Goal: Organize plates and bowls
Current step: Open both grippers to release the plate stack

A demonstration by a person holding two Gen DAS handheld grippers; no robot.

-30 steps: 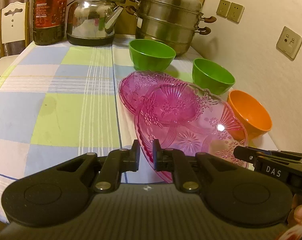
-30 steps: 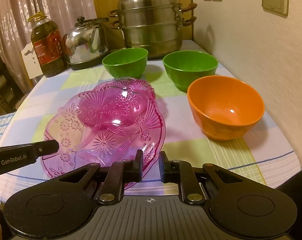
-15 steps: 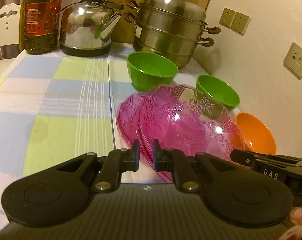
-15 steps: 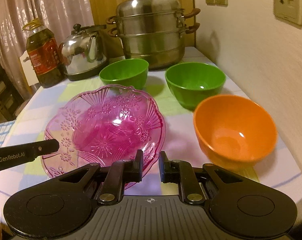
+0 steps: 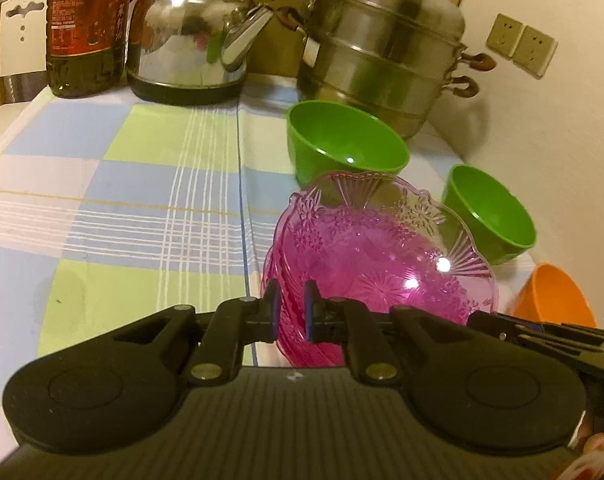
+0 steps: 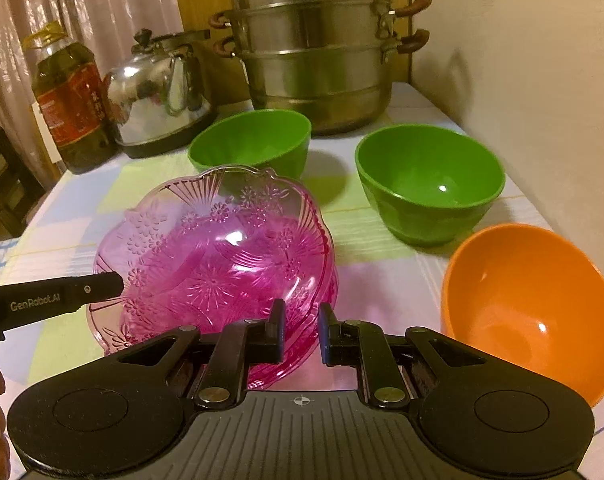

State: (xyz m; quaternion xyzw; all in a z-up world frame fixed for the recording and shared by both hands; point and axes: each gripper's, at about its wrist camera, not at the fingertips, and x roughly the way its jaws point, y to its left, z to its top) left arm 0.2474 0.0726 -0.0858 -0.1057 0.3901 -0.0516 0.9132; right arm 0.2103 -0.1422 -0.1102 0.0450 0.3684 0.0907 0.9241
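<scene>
Left gripper (image 5: 289, 309): clamped on the pink plate (image 5: 382, 264) rim.
Right gripper (image 6: 301, 332): clamped on the same rim.
Plate: possibly 2 stacked, on the counter (image 5: 122, 200).

We look from both wrists, close over the pink dish (image 5: 382, 264), toward the steamer pot (image 6: 314, 48). Left view sits left of the dish, right view right; both share it.

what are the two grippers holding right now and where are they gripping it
Both left gripper and right gripper pinch the pink glass plate by its near rim.

Pink plate (image 5: 374, 264) now atop other plate
</scene>
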